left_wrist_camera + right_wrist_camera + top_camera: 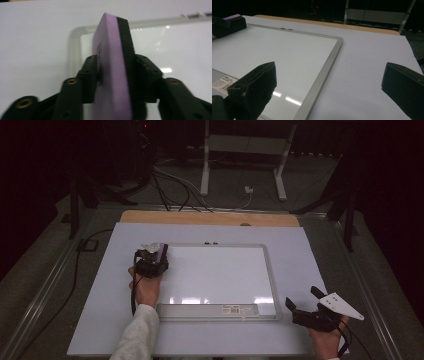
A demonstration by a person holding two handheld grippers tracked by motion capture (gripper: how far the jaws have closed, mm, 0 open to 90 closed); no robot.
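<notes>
Two hands come in from the near edge of the desk, each carrying a gripper. Nearest, at the right corner, the right hand rests low with its palm under the right gripper, which lies well clear of the whiteboard's right rim — its jaws stand wide apart with nothing between them, pointing forward and to the left across the frame corner. Farther in, a pale sleeve leads up to the left hand, wrist roughly straight, fingers wrapped around the left gripper. That gripper sits at the top-left corner of the whiteboard, aimed away from the person. Its jaws are clamped on a purple eraser — in the left gripper view the foam block stands on edge between them, its black felt face turned to the right and its far end reaching over the board's rounded corner frame. The board's writing surface looks blank. Beyond it, a wooden strip edges the desk.
</notes>
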